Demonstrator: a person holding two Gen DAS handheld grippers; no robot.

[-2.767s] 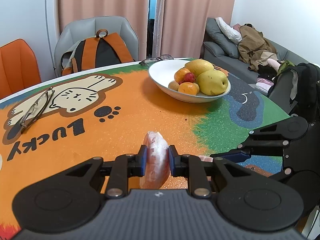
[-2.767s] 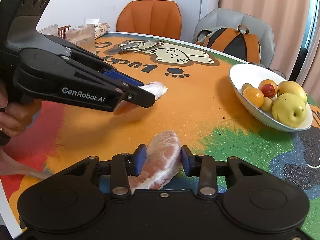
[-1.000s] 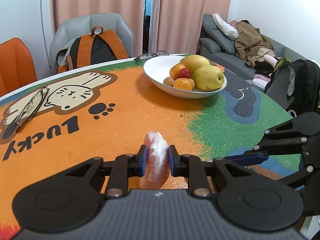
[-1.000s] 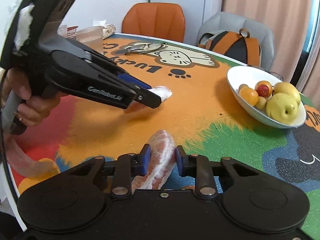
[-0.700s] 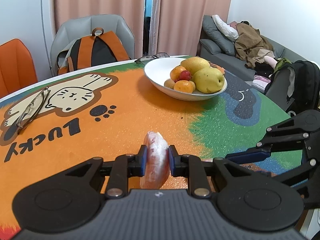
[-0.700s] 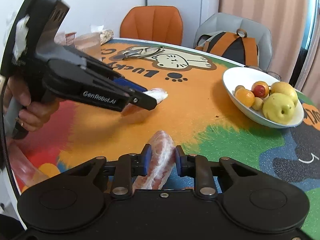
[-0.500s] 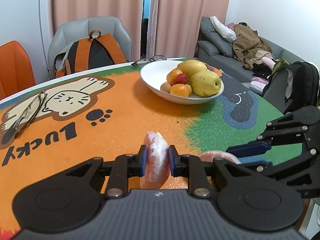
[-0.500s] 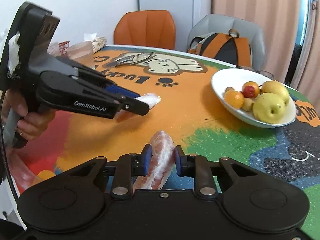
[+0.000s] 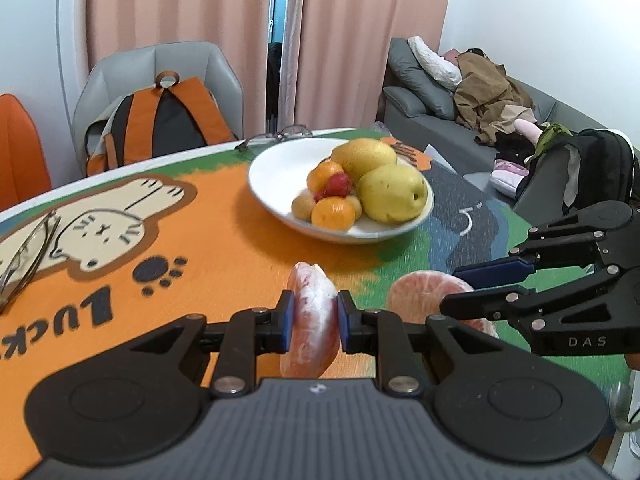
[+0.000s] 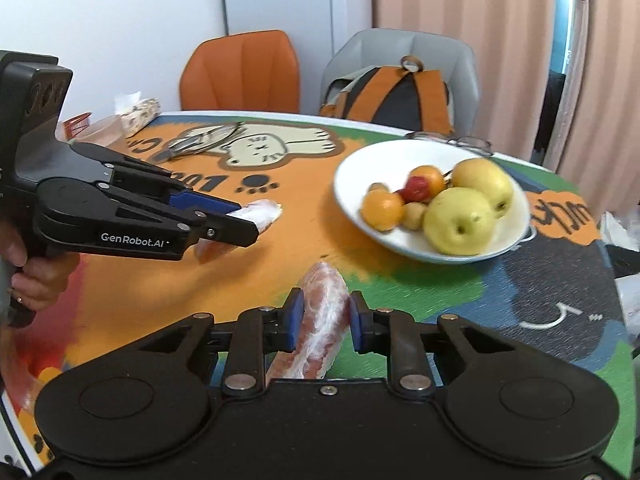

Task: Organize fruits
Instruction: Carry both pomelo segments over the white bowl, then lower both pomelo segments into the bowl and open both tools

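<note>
Left gripper [image 9: 312, 322]: I see its blue pads clamped on a pink, peeled segment [image 9: 310, 320] – the piece stands on edge between them, clear of the table.
Right gripper [image 10: 323, 318]: clamped too, on a second segment [image 10: 324, 316], pink with white pith, which runs lengthwise between the pads and sticks out past them at the far end.
Cross views: from the left camera I see the right gripper at the right edge with its segment showing beside the left one; from the right camera the left gripper sits at the left, a hand [image 10: 34, 284] on its grip, its segment poking out at the tip.
Spacing: the two segments are near each other but apart.
Bowl [image 9: 272, 168]: white, on the table beyond both grippers, toward the far right side.
Bowl contents: a large yellow pear [image 9: 390, 198] at the near right, another yellow fruit [image 9: 364, 156] behind it, two oranges [image 9: 333, 213], a small red fruit [image 9: 335, 186] between them and a few small tan ones – all heaped to the bowl's right half.
Table [image 9: 224, 240]: round, covered by a mat that is orange on the left with a cartoon cat and paw print, green and dark blue on the right.
Glasses [image 9: 26, 252]: one pair lies on the mat at the far left; a second pair [image 9: 280, 136] lies at the table's far edge, just behind the bowl.
Chairs: a grey chair [image 9: 160, 64] with an orange backpack [image 9: 160, 120] on it beyond the table, an orange chair [image 10: 240, 70] to its left.
Room: pink curtains [image 9: 180, 4] behind, a grey sofa [image 9: 432, 112] with clothes at the far right.
</note>
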